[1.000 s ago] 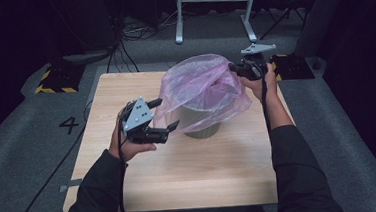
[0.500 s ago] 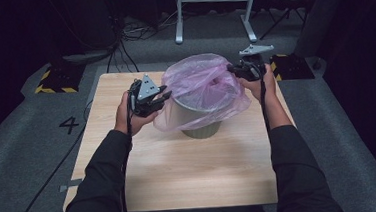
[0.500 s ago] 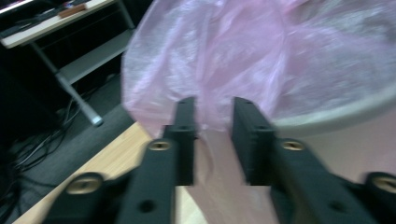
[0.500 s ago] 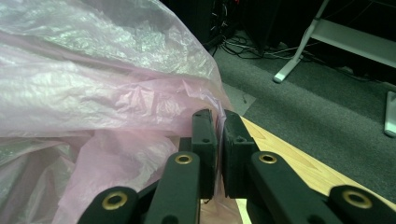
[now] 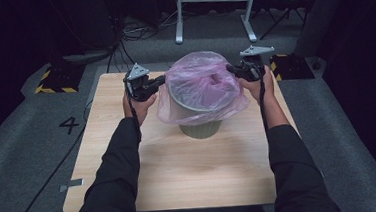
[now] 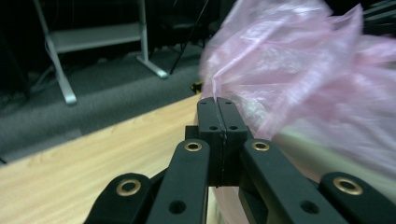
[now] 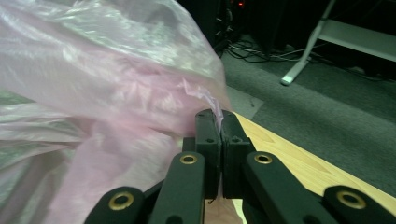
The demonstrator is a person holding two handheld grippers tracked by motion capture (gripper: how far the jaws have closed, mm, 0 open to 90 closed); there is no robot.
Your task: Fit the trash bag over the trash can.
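A pink plastic bag (image 5: 199,85) is draped over a grey-green bin (image 5: 200,130) that stands mid-table. At the bag's left edge is my left gripper (image 5: 163,79). Its jaws have just been closing, and in the left gripper view the left gripper (image 6: 216,100) is shut with a thin fold of the bag (image 6: 299,70) pinched between the pads. My right gripper (image 5: 229,69) holds the bag's right edge. In the right gripper view the right gripper (image 7: 217,114) is shut on a wisp of the bag (image 7: 102,70).
The wooden table (image 5: 180,171) has bare room in front of the bin. A white metal stand (image 5: 214,14) and cables lie on the floor behind. Yellow-black striped blocks (image 5: 54,80) sit at the table's far corners.
My left gripper went from the bin's front left, open, up to the bag's left edge and closed on it. The right gripper kept its hold and place.
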